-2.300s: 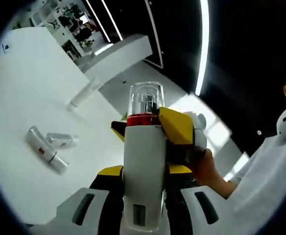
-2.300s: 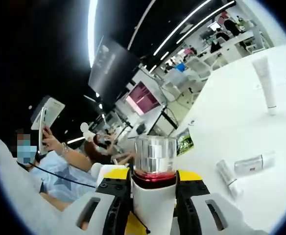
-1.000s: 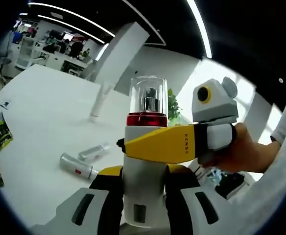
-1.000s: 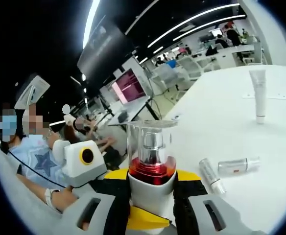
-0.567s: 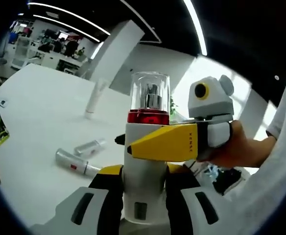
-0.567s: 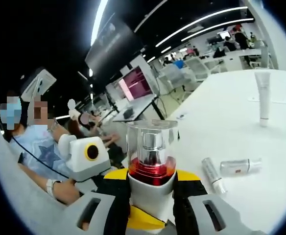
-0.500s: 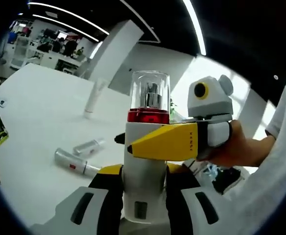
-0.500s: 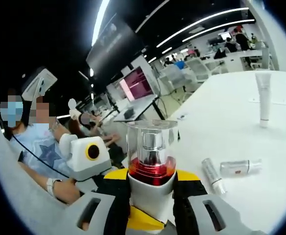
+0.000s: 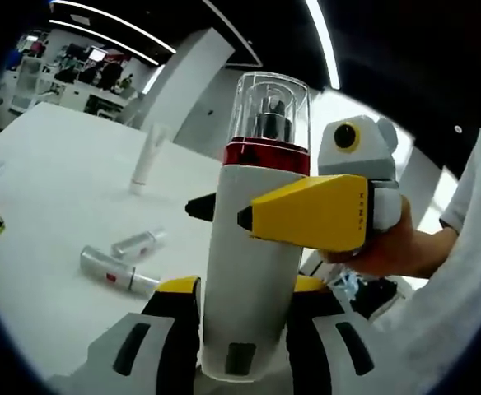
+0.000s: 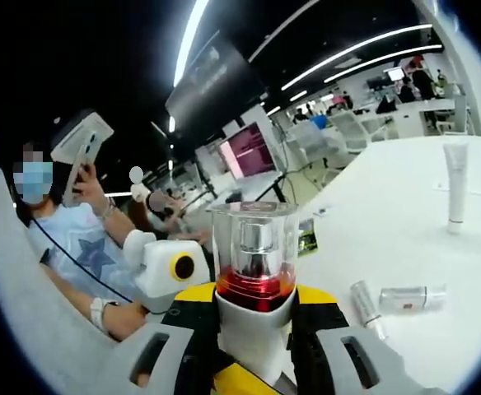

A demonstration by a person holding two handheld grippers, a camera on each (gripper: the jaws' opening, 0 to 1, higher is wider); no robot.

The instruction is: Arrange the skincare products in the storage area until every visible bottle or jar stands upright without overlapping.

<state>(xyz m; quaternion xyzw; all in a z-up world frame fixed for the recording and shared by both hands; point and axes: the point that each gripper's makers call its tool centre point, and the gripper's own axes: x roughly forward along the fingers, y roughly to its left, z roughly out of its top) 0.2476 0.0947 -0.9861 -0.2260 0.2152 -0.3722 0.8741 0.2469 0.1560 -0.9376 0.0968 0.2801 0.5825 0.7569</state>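
Note:
A white bottle (image 9: 253,247) with a red collar and a clear cap stands upright in the air between both grippers. My left gripper (image 9: 245,290) is shut on its lower body. My right gripper (image 9: 306,214) comes in from the right, its yellow jaw pressed across the bottle below the collar. In the right gripper view the same bottle (image 10: 254,271) rises between my right gripper (image 10: 254,306)'s jaws, which are shut on it. The left gripper (image 10: 170,270) shows beside it, held by a hand. Two silver bottles (image 9: 109,270) (image 9: 137,243) lie on the white table (image 9: 43,181). A white tube (image 9: 146,156) stands upright farther back.
The lying silver bottles (image 10: 364,300) (image 10: 409,298) and the upright tube (image 10: 456,185) sit far out on the table (image 10: 389,222). A printed leaflet (image 10: 306,234) lies near the table's edge. People stand behind, one holding up a tablet (image 10: 80,140).
Both views have swung round as the hands turned. In the left gripper view the bottle now looms taller and closer, with the right gripper's yellow jaw higher. Both grips hold.

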